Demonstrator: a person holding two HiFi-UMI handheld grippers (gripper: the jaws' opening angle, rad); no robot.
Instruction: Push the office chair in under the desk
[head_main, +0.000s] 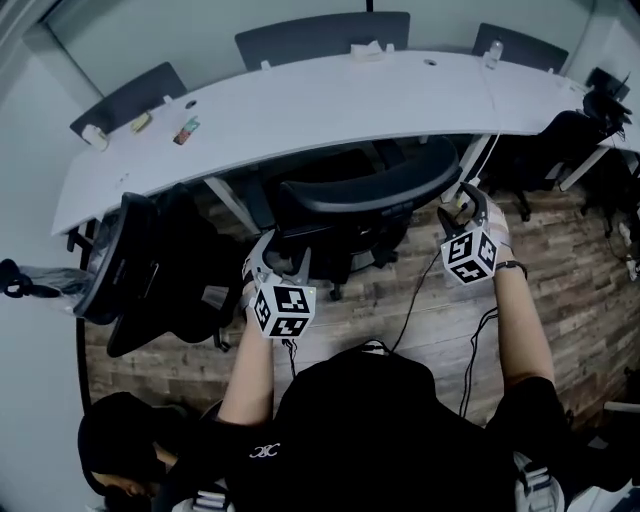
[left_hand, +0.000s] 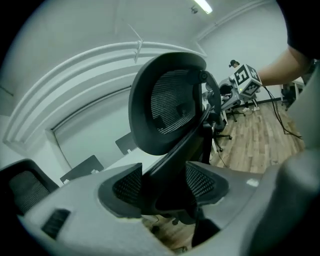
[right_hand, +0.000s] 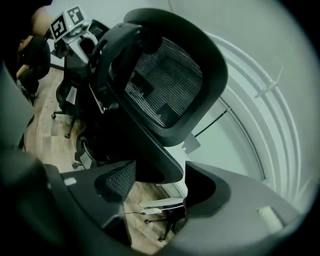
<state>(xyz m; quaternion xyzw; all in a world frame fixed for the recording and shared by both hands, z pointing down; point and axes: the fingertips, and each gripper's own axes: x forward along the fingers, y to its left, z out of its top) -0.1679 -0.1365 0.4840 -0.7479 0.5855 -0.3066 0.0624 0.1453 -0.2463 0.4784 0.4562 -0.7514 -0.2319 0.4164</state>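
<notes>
fingers (left_hand: 120, 190) gape on left gripper (left_hand: 162, 185), right gripper (right_hand: 159, 185), straddling office chair (head_main: 370, 195).

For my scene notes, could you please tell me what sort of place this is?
Probably an office or meeting room: a long curved white desk, black mesh office chairs beside it, and wood-look flooring.

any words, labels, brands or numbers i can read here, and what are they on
No text is readable.
Shirt: small white logo, too small to read.
Cubes on left claw and right claw: black-and-white square markers, no words.
Small items on desk: labels too small to read.
</notes>
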